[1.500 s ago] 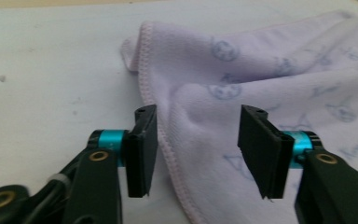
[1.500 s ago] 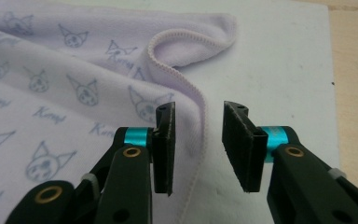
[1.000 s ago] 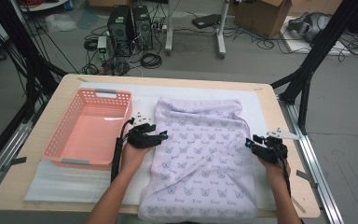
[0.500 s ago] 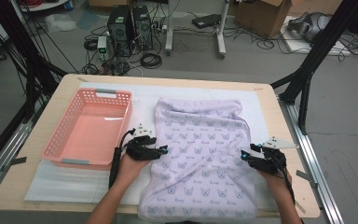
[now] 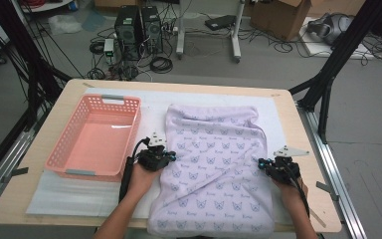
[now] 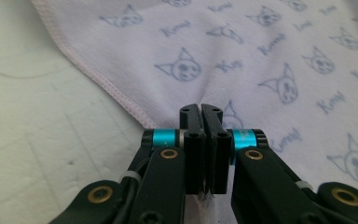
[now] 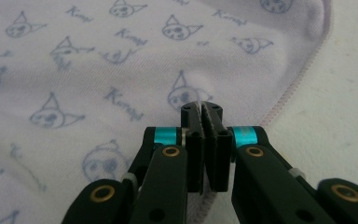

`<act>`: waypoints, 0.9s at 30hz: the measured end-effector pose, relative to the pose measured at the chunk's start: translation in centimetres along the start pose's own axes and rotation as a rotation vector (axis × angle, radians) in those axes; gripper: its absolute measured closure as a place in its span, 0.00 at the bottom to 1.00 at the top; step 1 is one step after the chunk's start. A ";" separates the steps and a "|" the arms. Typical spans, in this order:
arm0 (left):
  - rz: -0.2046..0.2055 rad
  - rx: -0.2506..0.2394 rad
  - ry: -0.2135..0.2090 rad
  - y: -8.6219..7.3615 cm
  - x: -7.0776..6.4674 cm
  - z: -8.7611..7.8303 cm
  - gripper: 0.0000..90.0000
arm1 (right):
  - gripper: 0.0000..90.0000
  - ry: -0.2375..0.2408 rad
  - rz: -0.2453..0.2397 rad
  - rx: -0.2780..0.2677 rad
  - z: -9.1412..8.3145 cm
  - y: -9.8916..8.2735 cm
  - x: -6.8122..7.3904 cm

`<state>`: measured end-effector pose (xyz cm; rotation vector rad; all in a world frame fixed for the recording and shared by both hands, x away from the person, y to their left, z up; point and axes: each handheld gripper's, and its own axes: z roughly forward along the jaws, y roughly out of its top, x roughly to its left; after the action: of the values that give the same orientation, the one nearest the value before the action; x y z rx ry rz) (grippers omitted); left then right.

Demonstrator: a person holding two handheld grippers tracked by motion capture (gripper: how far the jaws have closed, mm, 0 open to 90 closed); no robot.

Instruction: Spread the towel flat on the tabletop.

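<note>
The near end of the lilac towel hangs over the table's near edge, and the bottom of the high view cuts it off there, so its near hem cannot be made out. The person's forearms come in at that same edge, cropped above the wrists.

The left gripper sits at the towel's left edge, about midway along its length. In the left gripper view its jaws have just closed and stand pressed together, with the towel's stitched hem running in under them; a sliver of cloth shows at their base, so they seem to pinch the edge, though the jaws themselves cover the exact spot. The hand below hides the cloth just near of it.

The right gripper stands at the towel's right edge, roughly level with the left one. Its jaws too have just closed, leaving a hairline gap, and a bit of hem shows beneath them in the right gripper view. The grey plate on top of it covers part of its body from above.

The towel lies flat on a white mat, its cat-face print blurred in the high view. Its far end is rumpled into folds. To its left stands a pink basket, just beside the left gripper.
</note>
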<state>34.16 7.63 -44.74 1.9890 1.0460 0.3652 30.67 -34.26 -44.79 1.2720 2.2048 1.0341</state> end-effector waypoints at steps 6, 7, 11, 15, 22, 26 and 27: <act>-0.103 -0.071 0.074 1.6 2.0 0.8 0.97 | 0.98 -0.056 0.024 -0.065 0.6 1.0 -1.3; -0.118 -0.089 0.082 1.9 2.2 0.8 0.97 | 0.98 -0.065 0.023 -0.079 0.7 1.2 -1.4; -0.135 -0.117 0.112 2.7 2.9 1.6 0.97 | 0.98 -0.098 0.019 -0.101 1.3 1.9 -1.7; -0.171 -0.127 0.127 2.6 3.3 2.5 0.97 | 0.98 -0.114 0.026 -0.113 2.0 2.6 -2.5; -0.168 -0.111 0.047 2.1 2.9 1.6 0.64 | 0.85 -0.097 0.057 -0.103 2.1 2.7 -2.6; -0.118 -0.069 0.020 1.3 2.0 0.7 0.55 | 0.78 -0.072 0.057 -0.122 0.9 2.1 -2.3; -0.109 -0.047 0.011 1.2 1.8 0.5 0.52 | 0.78 -0.068 0.058 -0.120 0.6 1.8 -2.1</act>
<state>36.23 8.42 -44.38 1.8815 1.1369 0.3390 33.13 -35.26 -43.84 1.3050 2.0345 1.1109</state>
